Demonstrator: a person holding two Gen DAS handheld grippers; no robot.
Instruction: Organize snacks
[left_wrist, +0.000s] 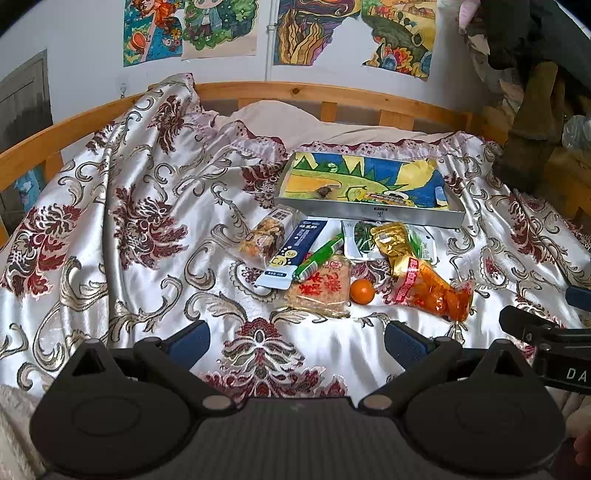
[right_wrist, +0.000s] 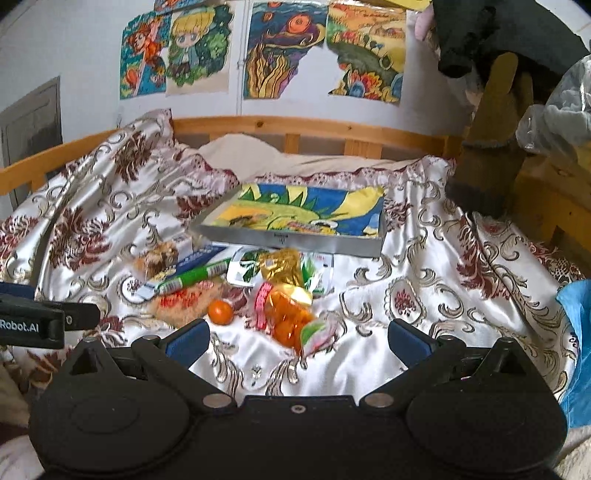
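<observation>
From the left wrist, we saw our left hand-held gripper (left_wrist: 297, 341) with its blue pads spread wide and nothing between them, above the patterned bedspread (left_wrist: 110, 221). The snacks lay in a cluster ahead on the bed: a clear bag (left_wrist: 263, 240), a blue packet (left_wrist: 293, 254) marked "Ca", a green stick (left_wrist: 319, 258), a biscuit pack (left_wrist: 321, 291) with red characters we could not read, a small orange (left_wrist: 362, 291), a gold pouch (left_wrist: 393, 242) and an orange bag (left_wrist: 432, 291) with a red label. Just behind them sat a tray (left_wrist: 369, 214) lined with a painted picture. The other tool's arm showed at the right edge, lettered "DA".

From the right wrist, our right hand-held gripper (right_wrist: 299, 341) was likewise spread apart and empty. The orange (right_wrist: 221, 312) and orange bag (right_wrist: 288, 321) lay just beyond its pads, the tray (right_wrist: 295, 240) farther back. At the left edge, the left tool read "Robot.AI". Drawings (right_wrist: 177, 51) hung on the wall.
</observation>
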